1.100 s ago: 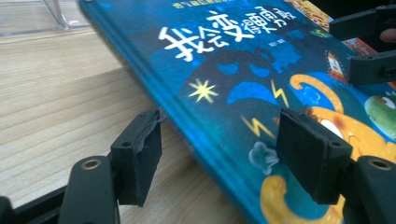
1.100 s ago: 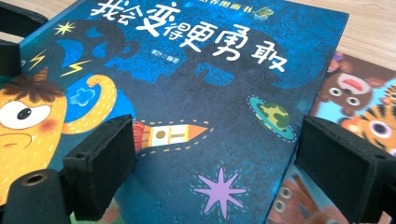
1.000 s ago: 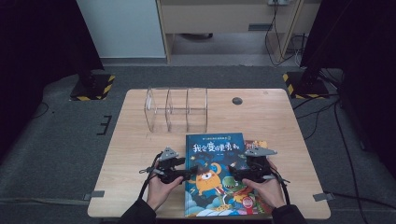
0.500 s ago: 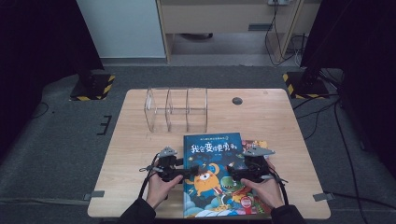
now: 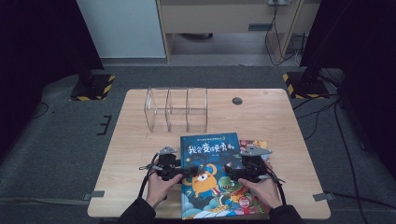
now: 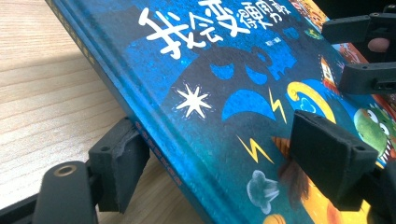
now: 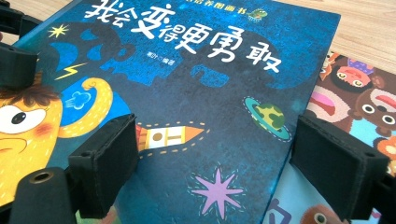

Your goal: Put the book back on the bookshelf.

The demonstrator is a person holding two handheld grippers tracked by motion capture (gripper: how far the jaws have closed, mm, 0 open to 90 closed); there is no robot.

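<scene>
A blue picture book (image 5: pixel 212 175) lies on the wooden table (image 5: pixel 280 121) at its near edge, stacked on a second, colourful book (image 5: pixel 256 143) that peeks out along its right side. The left gripper (image 5: pixel 189 171) straddles the blue book's spine edge; its jaws have just been opening and stand wide, one pad (image 6: pixel 119 161) under the edge, the other above the cover. The right gripper (image 5: pixel 229 173) hovers over the cover with jaws apart, gripping nothing. A clear acrylic divider rack (image 5: pixel 176 108) stands nearer the far edge.
</scene>
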